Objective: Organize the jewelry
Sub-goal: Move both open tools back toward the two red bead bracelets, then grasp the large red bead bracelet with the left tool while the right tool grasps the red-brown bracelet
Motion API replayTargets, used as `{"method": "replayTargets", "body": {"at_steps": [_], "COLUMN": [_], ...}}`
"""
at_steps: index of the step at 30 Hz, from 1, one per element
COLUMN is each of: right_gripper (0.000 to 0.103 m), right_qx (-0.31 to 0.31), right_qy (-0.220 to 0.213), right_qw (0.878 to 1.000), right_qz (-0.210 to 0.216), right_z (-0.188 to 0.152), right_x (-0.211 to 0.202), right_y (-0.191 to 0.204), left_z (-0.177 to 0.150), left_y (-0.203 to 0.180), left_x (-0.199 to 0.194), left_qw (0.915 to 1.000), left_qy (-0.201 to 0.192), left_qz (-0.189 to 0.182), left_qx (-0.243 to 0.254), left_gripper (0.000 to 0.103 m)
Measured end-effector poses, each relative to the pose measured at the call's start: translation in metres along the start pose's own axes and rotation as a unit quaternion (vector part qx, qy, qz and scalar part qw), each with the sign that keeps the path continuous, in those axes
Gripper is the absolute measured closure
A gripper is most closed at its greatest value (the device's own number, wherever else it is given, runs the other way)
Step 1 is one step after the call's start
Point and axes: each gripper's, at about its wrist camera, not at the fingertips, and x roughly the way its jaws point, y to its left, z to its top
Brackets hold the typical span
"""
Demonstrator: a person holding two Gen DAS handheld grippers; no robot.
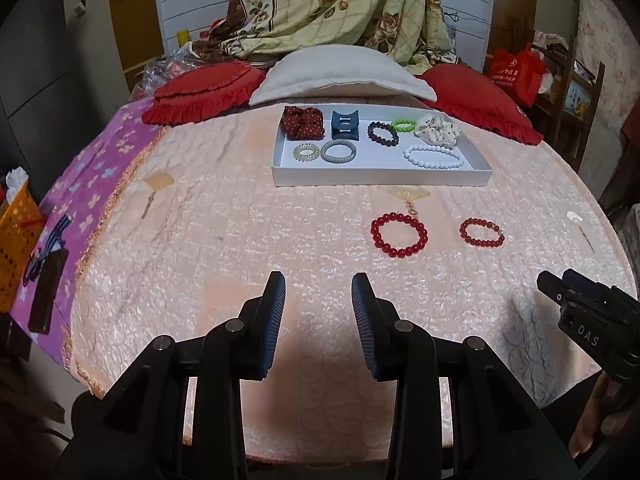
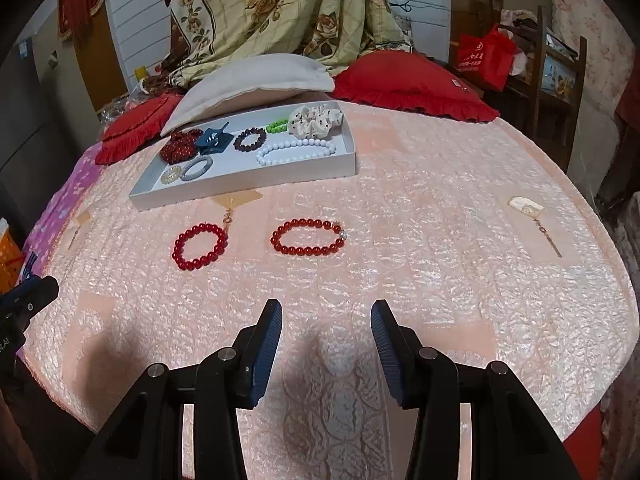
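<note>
A: Where is the jewelry right now?

B: Most of it sits in the white tray (image 1: 380, 174) on the bed (image 1: 240, 240), near the pillows. Along the tray's far side, from left to right in the left wrist view, are a dark red dotted scrunchie (image 1: 303, 121), a blue hair clip (image 1: 345, 125), a dark bead bracelet (image 1: 383, 133), a green bead bracelet (image 1: 403, 125) and a cream scrunchie (image 1: 437, 129). Nearer the front lie a yellowish coil hair tie (image 1: 307, 152), a grey coil hair tie (image 1: 338, 151) just beside it, and a white bead bracelet (image 1: 433, 155).

A: Anything outside the tray?

B: Two red bracelets, flat on the bedspread in front of the tray. The big-bead red bracelet (image 2: 200, 246) is on the left and the small-bead red bracelet (image 2: 307, 237), with a pale bead at one end, lies to its right. They are apart from each other.

A: And the claws?

B: The left claw (image 1: 319, 284) is over bare bedspread, jaws apart, nothing between them. The right claw (image 2: 326, 312) is the same: jaws apart and empty, well short of the red bracelets. Each claw shows at the edge of the other's view.
</note>
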Motion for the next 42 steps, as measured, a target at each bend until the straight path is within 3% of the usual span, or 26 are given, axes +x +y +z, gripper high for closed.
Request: {"method": "replayTargets", "body": {"at_steps": [9,23,35,42], "right_gripper": [0.059,0.059,0.059,0.059], "right_qx": [-0.019,0.000,0.009,0.003], "right_qy": [0.014,0.033,0.033,0.029], "right_qw": [1.000,0.999,0.999,0.999], "right_qz": [-0.002,0.006,0.017,0.022], "right_z": [-0.007,-0.010,0.002,0.010], "right_x": [0.008,0.031,0.049,0.060], "right_y": [0.014,0.003,-0.010,-0.015], "left_z": [-0.008,-0.010,0.000,0.008], "left_y": [0.006,-0.003,-0.009,-0.005], "left_x": [0.006,0.033,0.061,0.072], "left_qw": [0.9999,0.9987,0.9959,0.9956], "left_qy": [0.015,0.050,0.088,0.089], "left_qz": [-0.003,0.005,0.019,0.028], "left_qx": [-0.006,0.005,0.011,0.010], "left_gripper": [0.069,0.069,0.069,0.069]}}
